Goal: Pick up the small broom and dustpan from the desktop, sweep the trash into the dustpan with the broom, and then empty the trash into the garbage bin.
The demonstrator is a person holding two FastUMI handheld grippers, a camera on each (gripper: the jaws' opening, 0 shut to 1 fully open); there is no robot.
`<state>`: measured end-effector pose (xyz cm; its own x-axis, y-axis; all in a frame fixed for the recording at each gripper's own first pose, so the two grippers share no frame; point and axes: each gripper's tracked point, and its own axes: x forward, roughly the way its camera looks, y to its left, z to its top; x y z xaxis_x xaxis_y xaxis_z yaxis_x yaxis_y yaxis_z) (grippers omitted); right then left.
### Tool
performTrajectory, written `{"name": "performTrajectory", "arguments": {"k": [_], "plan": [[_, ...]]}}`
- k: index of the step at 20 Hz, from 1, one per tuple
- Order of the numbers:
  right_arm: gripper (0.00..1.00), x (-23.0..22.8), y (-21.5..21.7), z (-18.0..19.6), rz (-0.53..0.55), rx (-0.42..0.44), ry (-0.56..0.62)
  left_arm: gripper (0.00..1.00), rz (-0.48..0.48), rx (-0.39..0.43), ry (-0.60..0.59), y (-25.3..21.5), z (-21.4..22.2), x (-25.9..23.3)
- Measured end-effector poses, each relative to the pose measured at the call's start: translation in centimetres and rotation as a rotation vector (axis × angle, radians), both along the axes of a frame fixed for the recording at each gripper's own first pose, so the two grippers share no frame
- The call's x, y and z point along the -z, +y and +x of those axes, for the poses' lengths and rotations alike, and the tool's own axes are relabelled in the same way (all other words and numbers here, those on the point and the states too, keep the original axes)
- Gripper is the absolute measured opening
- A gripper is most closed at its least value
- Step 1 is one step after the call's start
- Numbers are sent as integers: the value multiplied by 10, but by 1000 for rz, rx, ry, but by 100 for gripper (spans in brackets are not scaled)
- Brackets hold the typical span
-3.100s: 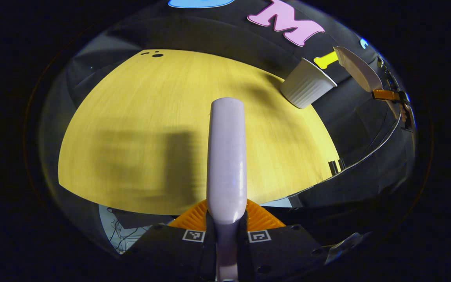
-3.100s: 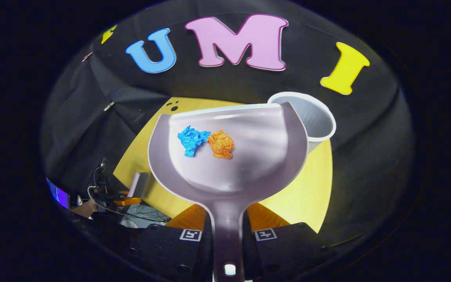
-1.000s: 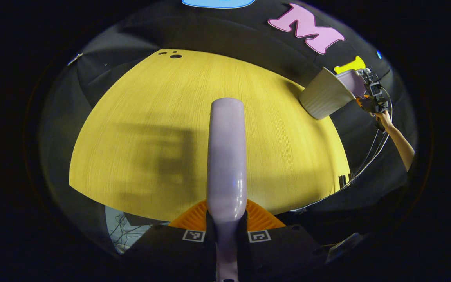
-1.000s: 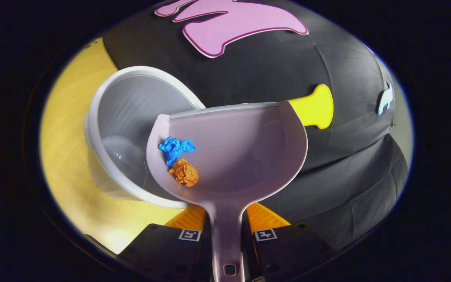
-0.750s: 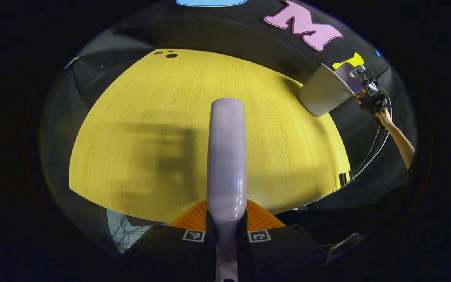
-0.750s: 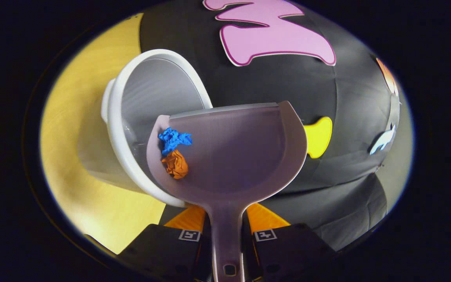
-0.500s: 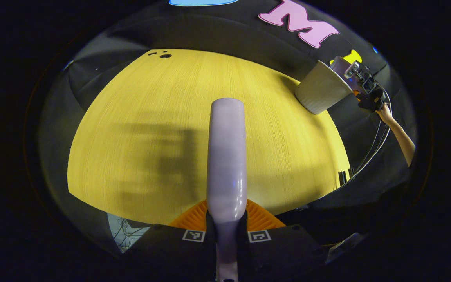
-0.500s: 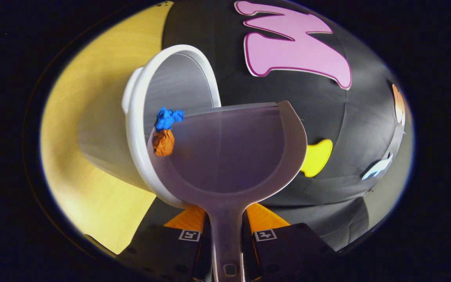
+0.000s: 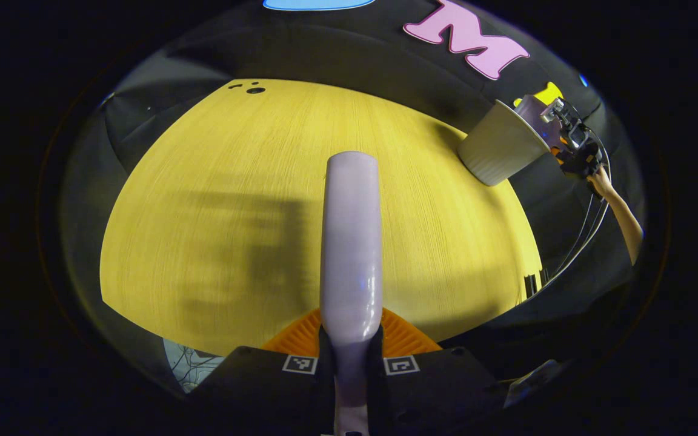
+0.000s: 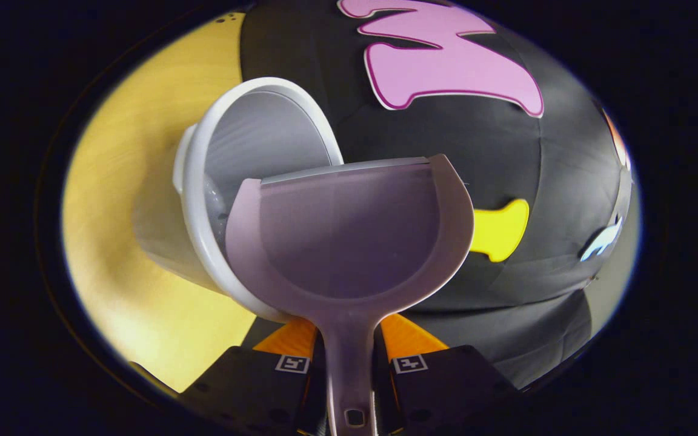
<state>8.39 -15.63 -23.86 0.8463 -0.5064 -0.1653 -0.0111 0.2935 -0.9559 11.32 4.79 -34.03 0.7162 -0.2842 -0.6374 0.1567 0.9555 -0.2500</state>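
Note:
My right gripper is shut on the handle of the pale lilac dustpan, which is tilted sideways with its left edge over the mouth of the white garbage bin. The pan holds no paper. My left gripper is shut on the lilac broom, which points out over the yellow desktop. In the left gripper view the bin stands at the table's far right corner, with the dustpan and the right gripper at its rim, held by a hand.
Black cloth walls surround the table on the far and right sides. Small dark holes mark the table's far left corner. Cables hang from the right gripper past the table's right edge.
The dustpan tilted further toward the bin, and the blue and orange paper balls slid off its left edge into the bin. The broom stayed almost still.

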Motion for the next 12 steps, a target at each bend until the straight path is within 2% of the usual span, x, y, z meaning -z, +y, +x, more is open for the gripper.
{"name": "performTrajectory", "arguments": {"k": [4,6,12], "plan": [[35,5,-1,-7,335,104,-57,25,4,-13,-29,2,7,-11],[35,5,7,-5,481,130,-103,25,14,-16,-50,2,8,-18],[35,-18,46,5,818,79,-243,24,18,-36,-139,5,10,-37]]}}
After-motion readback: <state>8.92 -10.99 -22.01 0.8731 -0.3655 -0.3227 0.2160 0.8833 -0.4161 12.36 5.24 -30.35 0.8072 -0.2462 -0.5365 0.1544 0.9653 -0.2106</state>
